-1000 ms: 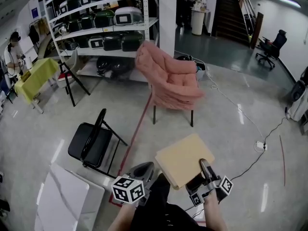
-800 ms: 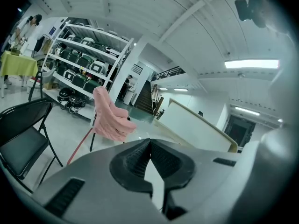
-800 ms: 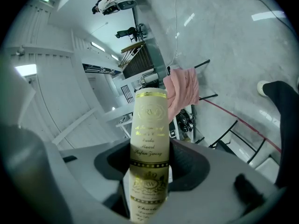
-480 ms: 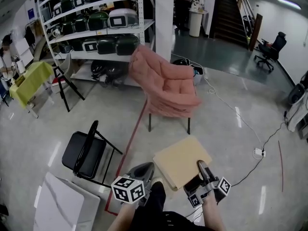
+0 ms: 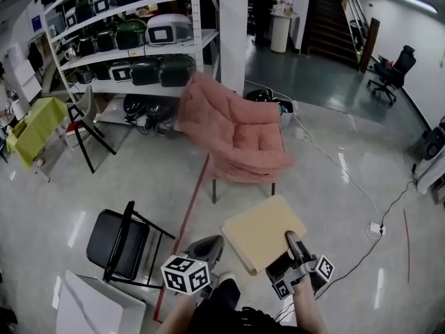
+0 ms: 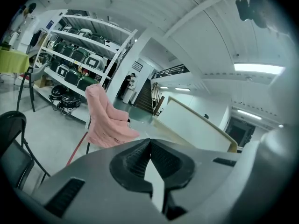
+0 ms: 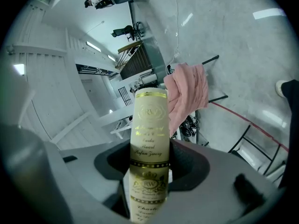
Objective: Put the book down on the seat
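**Right gripper** [image 7: 149,158]: fingers [image 7: 196,164] part-spread and clamped on the book [image 7: 150,125]. The spine, cream with gilt lettering, stands upright between them and faces the camera.

**Left gripper** [image 6: 149,143]: ribbed fingers [image 6: 135,158] closed tip to tip, nothing between them. It is carried low, beside the right one.

**Book**, head view [image 5: 263,231]: plain tan cover uppermost, lying roughly flat in the air. It is gripped at its near right edge, above the floor and short of the chair, touching nothing else.

**Pink padded chair** [image 5: 236,136]: dark legs, its seat [image 5: 252,163] bare, just beyond the book.

**Red line** [image 5: 186,218]: runs along the grey floor from under the chair.

**Black folding chair** [image 5: 118,241]: stands to the left, well apart.

**Shelf rack** [image 5: 142,44]: behind, loaded with cases.

**Table** [image 5: 33,129]: far left, under a yellow-green cloth.
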Action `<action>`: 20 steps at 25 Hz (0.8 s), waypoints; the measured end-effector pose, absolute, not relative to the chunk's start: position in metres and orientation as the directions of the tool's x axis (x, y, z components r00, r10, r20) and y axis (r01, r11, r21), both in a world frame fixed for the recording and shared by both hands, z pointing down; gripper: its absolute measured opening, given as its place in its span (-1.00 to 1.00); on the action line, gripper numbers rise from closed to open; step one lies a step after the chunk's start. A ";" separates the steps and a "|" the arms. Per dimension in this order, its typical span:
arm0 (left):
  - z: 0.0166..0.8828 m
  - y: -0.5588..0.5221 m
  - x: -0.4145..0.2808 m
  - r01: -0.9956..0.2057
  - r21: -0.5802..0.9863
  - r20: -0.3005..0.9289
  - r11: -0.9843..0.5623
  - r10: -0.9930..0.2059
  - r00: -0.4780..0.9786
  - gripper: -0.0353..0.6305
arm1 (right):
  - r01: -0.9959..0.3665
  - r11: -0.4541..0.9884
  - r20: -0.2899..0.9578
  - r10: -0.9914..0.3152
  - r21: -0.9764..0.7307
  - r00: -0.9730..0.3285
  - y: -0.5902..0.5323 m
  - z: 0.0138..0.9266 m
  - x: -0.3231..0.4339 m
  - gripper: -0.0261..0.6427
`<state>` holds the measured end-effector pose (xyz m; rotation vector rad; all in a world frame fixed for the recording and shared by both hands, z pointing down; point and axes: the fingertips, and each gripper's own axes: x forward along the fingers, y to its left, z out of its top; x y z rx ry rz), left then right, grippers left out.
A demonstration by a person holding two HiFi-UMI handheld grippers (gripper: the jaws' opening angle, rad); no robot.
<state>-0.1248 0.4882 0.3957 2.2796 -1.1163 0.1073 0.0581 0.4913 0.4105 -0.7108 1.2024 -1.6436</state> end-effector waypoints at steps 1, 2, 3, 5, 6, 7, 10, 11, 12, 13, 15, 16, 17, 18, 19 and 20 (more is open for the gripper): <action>0.396 0.477 -0.124 -0.740 0.473 0.316 -0.477 -0.692 0.649 -0.86 | 0.349 -0.068 -0.076 -0.921 -0.935 -0.381 0.480 0.410 0.058 -0.25; 0.396 0.465 -0.124 -0.738 0.473 0.316 -0.481 -0.689 0.652 -0.86 | 0.350 -0.062 -0.080 -0.923 -0.935 -0.377 0.468 0.409 0.058 -0.25; 0.396 0.453 -0.124 -0.736 0.473 0.317 -0.485 -0.685 0.656 -0.86 | 0.353 -0.056 -0.085 -0.925 -0.934 -0.371 0.457 0.408 0.058 -0.25; 0.395 0.430 -0.126 -0.730 0.472 0.318 -0.494 -0.677 0.664 -0.86 | 0.359 -0.050 -0.089 -0.928 -0.932 -0.361 0.437 0.406 0.055 -0.25; 0.394 0.419 -0.126 -0.726 0.471 0.316 -0.501 -0.673 0.669 -0.86 | 0.359 -0.048 -0.089 -0.930 -0.932 -0.357 0.427 0.406 0.054 -0.25; 0.393 0.408 -0.126 -0.723 0.468 0.312 -0.508 -0.670 0.673 -0.86 | 0.356 -0.046 -0.090 -0.930 -0.933 -0.355 0.418 0.407 0.054 -0.25; 0.392 0.380 -0.127 -0.716 0.464 0.301 -0.521 -0.668 0.681 -0.86 | 0.352 -0.040 -0.094 -0.930 -0.935 -0.356 0.393 0.410 0.050 -0.25; 0.393 0.373 -0.128 -0.714 0.464 0.299 -0.524 -0.667 0.683 -0.86 | 0.354 -0.041 -0.095 -0.929 -0.934 -0.357 0.387 0.411 0.048 -0.25; 0.393 0.367 -0.128 -0.712 0.464 0.296 -0.526 -0.665 0.685 -0.86 | 0.356 -0.044 -0.093 -0.929 -0.933 -0.359 0.382 0.413 0.046 -0.25; 0.394 0.362 -0.129 -0.710 0.465 0.295 -0.529 -0.664 0.687 -0.86 | 0.357 -0.049 -0.090 -0.928 -0.933 -0.361 0.379 0.415 0.044 -0.25; 0.397 0.355 -0.128 -0.708 0.470 0.298 -0.528 -0.659 0.690 -0.86 | 0.357 -0.055 -0.082 -0.930 -0.933 -0.358 0.373 0.419 0.044 -0.25; 0.399 0.354 -0.128 -0.707 0.473 0.301 -0.526 -0.657 0.691 -0.87 | 0.356 -0.055 -0.080 -0.932 -0.933 -0.354 0.371 0.420 0.045 -0.25; 0.401 0.353 -0.128 -0.707 0.476 0.305 -0.524 -0.655 0.691 -0.86 | 0.357 -0.052 -0.081 -0.934 -0.933 -0.348 0.370 0.420 0.047 -0.25; 0.403 0.352 -0.128 -0.707 0.477 0.311 -0.522 -0.653 0.691 -0.86 | 0.359 -0.049 -0.082 -0.937 -0.932 -0.340 0.369 0.420 0.049 -0.25; 0.405 0.351 -0.128 -0.708 0.478 0.317 -0.520 -0.649 0.691 -0.86 | 0.364 -0.048 -0.081 -0.940 -0.930 -0.330 0.367 0.421 0.052 -0.25; 0.407 0.349 -0.128 -0.708 0.480 0.324 -0.519 -0.645 0.692 -0.86 | 0.369 -0.049 -0.078 -0.944 -0.928 -0.320 0.365 0.422 0.054 -0.25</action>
